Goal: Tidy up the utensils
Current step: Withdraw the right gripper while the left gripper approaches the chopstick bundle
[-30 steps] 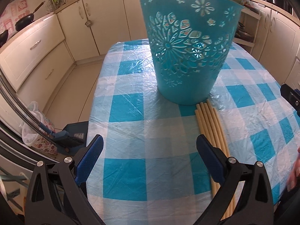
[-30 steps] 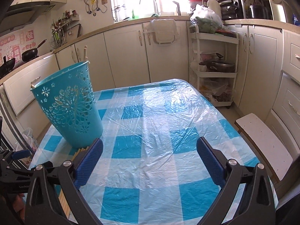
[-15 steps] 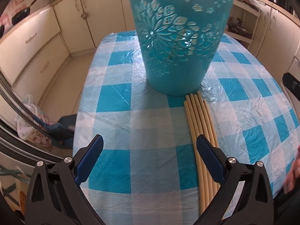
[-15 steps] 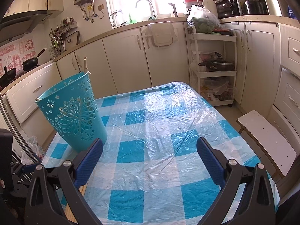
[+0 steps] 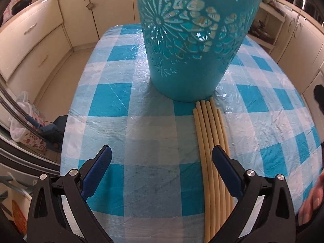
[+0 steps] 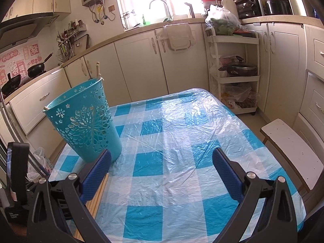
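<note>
A teal cut-out basket (image 5: 194, 38) stands on the blue-and-white checked table (image 5: 141, 121). Several pale wooden chopsticks (image 5: 210, 141) lie side by side just in front of it, tips touching its base. My left gripper (image 5: 162, 160) is open and empty, low over the table, its right finger over the chopsticks. In the right wrist view the basket (image 6: 85, 121) holds a few chopsticks that stick out over its rim (image 6: 98, 70). My right gripper (image 6: 162, 162) is open and empty above the table's middle, the loose chopsticks (image 6: 99, 192) behind its left finger.
Kitchen cabinets ring the table. A white stool (image 6: 291, 147) stands at the table's right. A white shelf cart (image 6: 235, 70) with a pot is at the back right. A plastic bag (image 5: 26, 125) sits on the floor left of the table.
My left gripper has moved forward and down toward the basket and chopsticks. My right gripper has risen and drawn back a little. Both stay open.
</note>
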`<state>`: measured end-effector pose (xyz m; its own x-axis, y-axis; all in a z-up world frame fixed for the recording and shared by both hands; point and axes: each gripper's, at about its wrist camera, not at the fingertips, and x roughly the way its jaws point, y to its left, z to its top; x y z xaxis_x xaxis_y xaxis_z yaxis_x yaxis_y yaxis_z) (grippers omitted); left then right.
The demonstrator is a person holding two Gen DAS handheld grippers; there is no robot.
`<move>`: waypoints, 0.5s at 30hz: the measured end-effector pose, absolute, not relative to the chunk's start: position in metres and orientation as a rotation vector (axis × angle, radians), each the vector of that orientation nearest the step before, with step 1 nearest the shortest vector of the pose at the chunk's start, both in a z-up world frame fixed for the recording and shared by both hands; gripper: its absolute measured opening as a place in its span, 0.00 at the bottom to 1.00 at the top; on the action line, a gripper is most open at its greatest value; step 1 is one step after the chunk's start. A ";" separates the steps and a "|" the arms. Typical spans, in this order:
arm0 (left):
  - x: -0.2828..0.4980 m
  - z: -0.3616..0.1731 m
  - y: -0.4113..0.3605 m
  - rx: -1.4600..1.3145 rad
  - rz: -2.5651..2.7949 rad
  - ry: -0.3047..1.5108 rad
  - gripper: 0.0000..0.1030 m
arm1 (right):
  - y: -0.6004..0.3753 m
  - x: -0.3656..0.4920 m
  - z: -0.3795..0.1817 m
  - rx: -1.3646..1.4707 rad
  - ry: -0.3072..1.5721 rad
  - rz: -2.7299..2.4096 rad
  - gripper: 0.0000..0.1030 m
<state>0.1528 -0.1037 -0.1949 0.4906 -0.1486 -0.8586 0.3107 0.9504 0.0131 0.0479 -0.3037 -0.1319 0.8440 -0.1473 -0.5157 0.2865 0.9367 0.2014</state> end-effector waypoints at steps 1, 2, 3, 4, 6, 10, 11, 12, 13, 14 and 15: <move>0.154 -0.197 -0.105 0.179 -0.271 1.027 0.93 | -0.304 0.048 -0.132 0.282 0.518 -0.232 0.93; 0.156 -0.198 -0.105 0.172 -0.266 1.032 0.93 | -0.305 0.048 -0.132 0.286 0.518 -0.232 0.93; 0.156 -0.199 -0.105 0.165 -0.263 1.037 0.93 | -0.305 0.048 -0.132 0.291 0.519 -0.231 0.93; 0.157 -0.199 -0.104 0.160 -0.259 1.043 0.93 | -0.306 0.048 -0.132 0.295 0.519 -0.231 0.93; 0.158 -0.198 -0.100 0.147 -0.259 1.045 0.93 | -0.307 0.049 -0.132 0.302 0.520 -0.231 0.93; 0.159 -0.196 -0.093 0.117 -0.254 1.043 0.93 | -0.307 0.050 -0.133 0.307 0.524 -0.227 0.93; 0.160 -0.195 -0.091 0.101 -0.254 1.044 0.93 | -0.306 0.050 -0.133 0.305 0.524 -0.227 0.93; 0.160 -0.195 -0.091 0.096 -0.253 1.044 0.93 | -0.306 0.050 -0.133 0.303 0.525 -0.227 0.93; 0.161 -0.195 -0.091 0.097 -0.250 1.045 0.93 | -0.306 0.050 -0.133 0.303 0.526 -0.227 0.93; 0.161 -0.196 -0.090 0.106 -0.244 1.049 0.93 | -0.306 0.050 -0.134 0.302 0.527 -0.228 0.93; 0.161 -0.197 -0.090 0.110 -0.240 1.051 0.93 | -0.306 0.050 -0.134 0.302 0.528 -0.228 0.93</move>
<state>0.1615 -0.0905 -0.1968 0.4736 -0.1438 -0.8689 0.2481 0.9684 -0.0251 0.0502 -0.3059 -0.1340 0.8402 -0.1355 -0.5250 0.2896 0.9307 0.2233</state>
